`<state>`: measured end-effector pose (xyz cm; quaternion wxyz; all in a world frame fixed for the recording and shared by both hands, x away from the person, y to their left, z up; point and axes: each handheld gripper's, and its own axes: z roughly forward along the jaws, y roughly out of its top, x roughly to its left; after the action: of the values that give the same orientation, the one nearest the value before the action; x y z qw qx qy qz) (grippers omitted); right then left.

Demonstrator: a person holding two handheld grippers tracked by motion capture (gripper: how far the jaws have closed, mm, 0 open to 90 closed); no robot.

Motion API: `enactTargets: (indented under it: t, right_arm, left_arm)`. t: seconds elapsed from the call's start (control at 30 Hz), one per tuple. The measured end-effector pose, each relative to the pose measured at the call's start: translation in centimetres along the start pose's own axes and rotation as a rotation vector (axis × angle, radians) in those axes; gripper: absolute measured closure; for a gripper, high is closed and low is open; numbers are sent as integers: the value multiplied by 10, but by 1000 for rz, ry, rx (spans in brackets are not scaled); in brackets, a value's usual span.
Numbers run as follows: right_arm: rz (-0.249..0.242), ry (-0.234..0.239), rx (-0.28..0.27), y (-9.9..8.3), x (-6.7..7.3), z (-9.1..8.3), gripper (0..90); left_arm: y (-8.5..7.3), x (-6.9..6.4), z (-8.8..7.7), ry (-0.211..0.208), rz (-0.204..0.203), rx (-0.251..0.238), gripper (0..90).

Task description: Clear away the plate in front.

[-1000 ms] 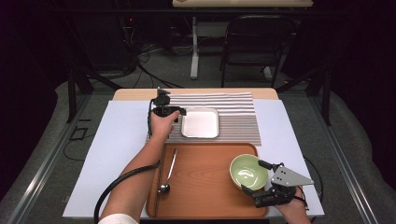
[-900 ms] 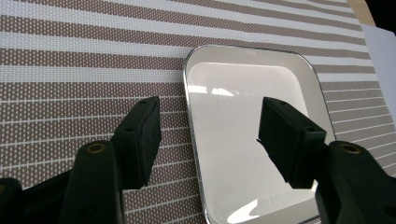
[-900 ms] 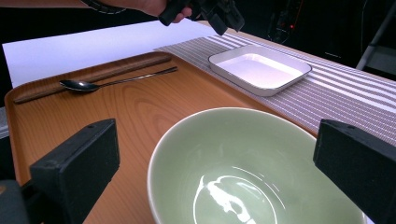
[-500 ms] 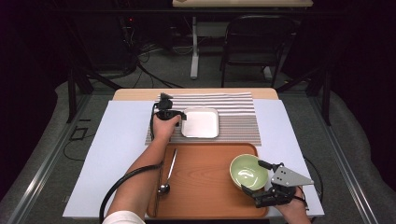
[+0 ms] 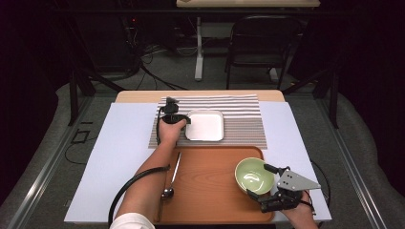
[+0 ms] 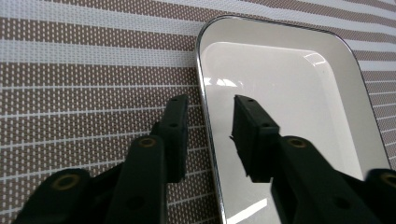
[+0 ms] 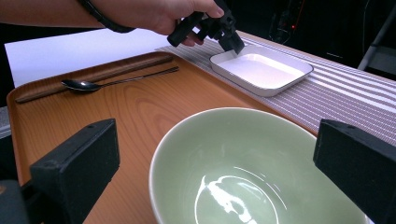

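Observation:
A white rectangular dish [image 5: 205, 126] [image 6: 280, 93] lies on a striped placemat [image 5: 241, 119]. My left gripper [image 5: 185, 122] [image 6: 211, 100] has come down over the dish's left rim, one jaw outside on the mat and one inside the dish. Its jaws have just been closing, and a small gap still shows on each side of the rim. The right gripper view shows that left gripper [image 7: 232, 45] at the dish [image 7: 261, 70]. My right gripper [image 5: 258, 182] [image 7: 217, 135] stands open, its jaws wide on either side of a green bowl [image 5: 253, 174] [image 7: 243, 177].
The bowl sits on a wooden tray [image 5: 205, 191] [image 7: 140, 102], with a metal spoon [image 5: 172, 176] [image 7: 93, 85] at the tray's left side. A white sheet [image 5: 124, 157] covers the table. A chair [image 5: 262, 43] stands beyond the far edge.
My left gripper has sunk onto the dish's left rim and its jaws have narrowed around it. The right gripper and the bowl have not moved.

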<state>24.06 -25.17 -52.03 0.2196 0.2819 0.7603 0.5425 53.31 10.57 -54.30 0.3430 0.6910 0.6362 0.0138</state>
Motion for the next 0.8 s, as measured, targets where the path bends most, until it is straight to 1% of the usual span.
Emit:
enactTargets:
  t: [0.03,0.27,0.33,0.43,0.57,0.6,0.8]
  right_arm:
    - [0,0,0,0,0,0,2]
    - [-2,1,2,0,0,0,2]
    - [-2,1,1,0,0,0,2]
    - [-3,2,1,0,0,0,2]
    - [-3,3,1,0,0,0,2]
    - [-3,3,1,0,0,0,2]
    - [-3,4,2,0,0,0,2]
  left_arm:
    - [0,0,1,-4,-3,3,706]
    - [-2,-1,5,7,-22,8,809]
    - [-1,-2,6,9,-25,13,826]
    - [-1,1,5,-3,-52,15,860]
    - [-2,3,5,-17,-116,10,877]
    - [-2,3,5,-19,-124,13,881]
    - [-3,1,5,1,-144,1,888]
